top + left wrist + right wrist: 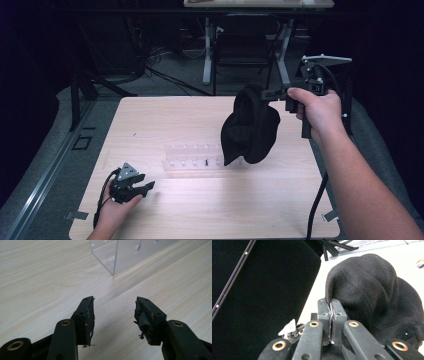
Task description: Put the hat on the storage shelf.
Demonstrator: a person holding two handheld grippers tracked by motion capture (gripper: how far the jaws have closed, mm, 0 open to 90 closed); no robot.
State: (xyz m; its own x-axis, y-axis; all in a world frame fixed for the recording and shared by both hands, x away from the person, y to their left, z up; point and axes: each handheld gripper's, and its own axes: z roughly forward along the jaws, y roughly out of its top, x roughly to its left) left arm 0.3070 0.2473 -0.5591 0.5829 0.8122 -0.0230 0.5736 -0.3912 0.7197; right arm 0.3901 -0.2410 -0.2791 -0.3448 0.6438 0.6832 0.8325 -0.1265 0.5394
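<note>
A black knitted hat point(250, 129) hangs in the air above the right half of the wooden table point(165, 122). My right gripper point(272, 93) is shut on the hat's upper edge and holds it up; in the right gripper view the jaws pinch the black fabric point(364, 287) at its rim. My left gripper point(148, 187) rests low near the table's front left corner, held in a hand. Its jaws stand apart with nothing between them, and the worn pads point(90, 315) show in the left gripper view.
A clear plastic rack point(195, 159) with small holes lies at the table's middle, its corner point(113, 257) just ahead of the left gripper. A dark chair point(240, 45) and table legs stand beyond the far edge. Bare wood lies along the table's front.
</note>
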